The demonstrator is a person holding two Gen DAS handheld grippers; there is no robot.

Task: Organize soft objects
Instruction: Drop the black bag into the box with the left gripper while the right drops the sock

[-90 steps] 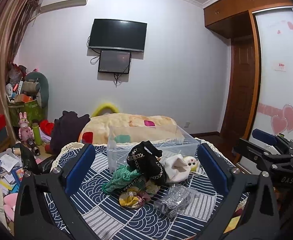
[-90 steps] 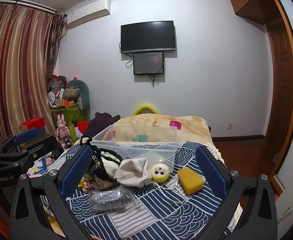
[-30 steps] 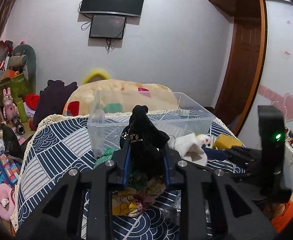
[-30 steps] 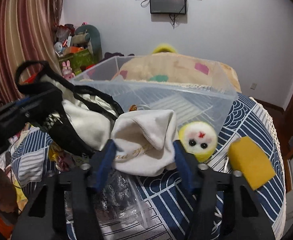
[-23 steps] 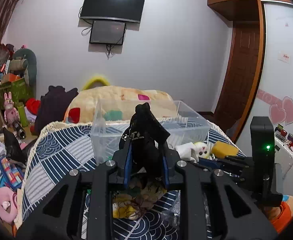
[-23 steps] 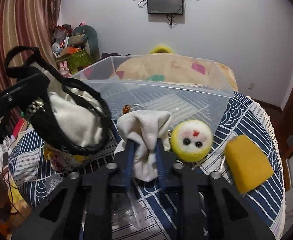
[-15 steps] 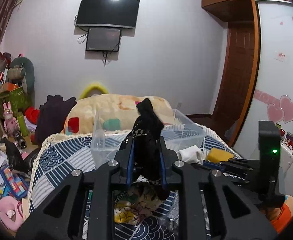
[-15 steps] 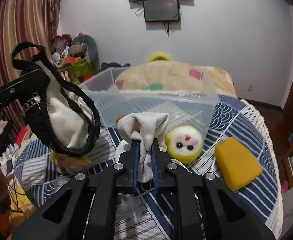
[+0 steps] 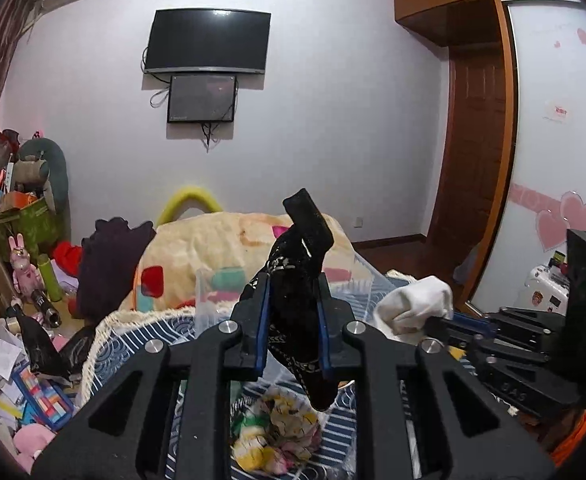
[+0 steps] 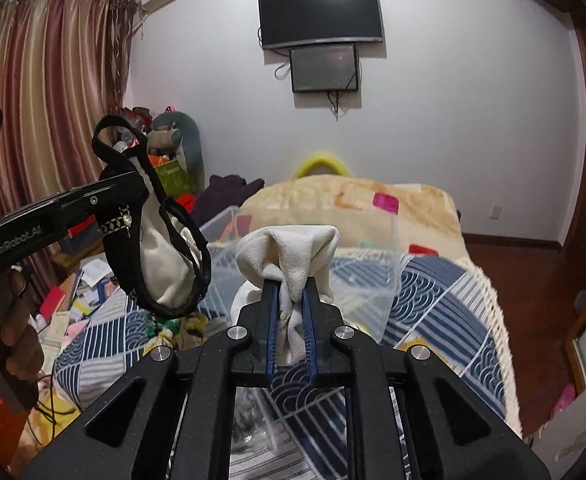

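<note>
My left gripper [image 9: 292,292] is shut on a black garment [image 9: 299,280] with a studded trim, held up above the table. From the right wrist view the same black garment [image 10: 149,240] hangs at the left with its white lining showing, pinched by the left gripper [image 10: 129,190]. My right gripper [image 10: 291,294] is shut on a cream-white cloth [image 10: 293,256], lifted above the patterned tablecloth. In the left wrist view that white cloth [image 9: 413,304] hangs from the right gripper [image 9: 441,320] at the right. A clear plastic bin [image 10: 365,272] stands just beyond both.
A crumpled floral cloth [image 9: 277,436] lies on the blue patterned tablecloth [image 10: 445,320] below the left gripper. A clear plastic bag [image 10: 249,420] lies below the right gripper. A bed with a yellow blanket [image 10: 357,208] stands behind the table. Clutter covers the floor at the left [image 9: 21,368].
Both grippers have risen with their loads. The right gripper shut on the white cloth and lifted it off the table; the plush ball and yellow sponge have dropped out of the right view.
</note>
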